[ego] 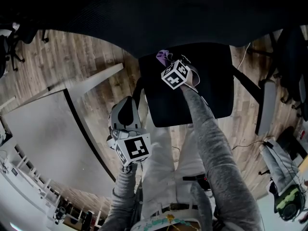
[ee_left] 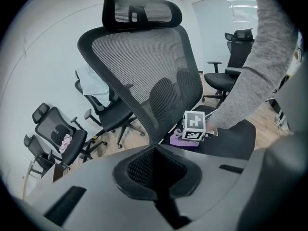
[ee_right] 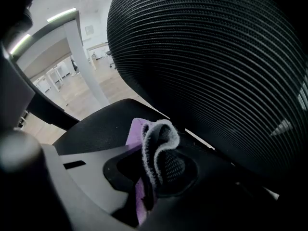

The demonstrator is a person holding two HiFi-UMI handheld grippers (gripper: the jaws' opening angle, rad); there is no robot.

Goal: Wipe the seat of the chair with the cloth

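1. Where the seat (ego: 219,81) of the chair meets its mesh backrest (ee_right: 216,57), the right gripper (ee_right: 154,170) is clenched on the cloth (ee_right: 156,138), a purple-and-grey fold bulging up between the jaws.
2. The cloth sits at the far left corner of the seat, close under the backrest. Whether its lower edge presses on the dark pad or hangs just above it cannot be told from these views.
3. The left gripper (ee_left: 154,153) has its jaws pressed together with nothing between them. It hangs off the near left side of the seat, over the wooden floor (ego: 91,57), and takes no part in the wipe.
4. Done, as judged: the cloth is in the gripper and at the seat, so pick-up and approach are complete.
5. Uncertain: nothing on the seat sets wiped surface apart from unwiped, so the share already covered cannot be read. The position at one far corner suggests the start or the end of a stroke.
6. Left, as judged: passes over the centre, the right side and the near edge of the seat, all of which lie bare and well apart from the cloth.
7. Other chairs (ee_left: 62,138) stand in the room beyond, apart from the task.
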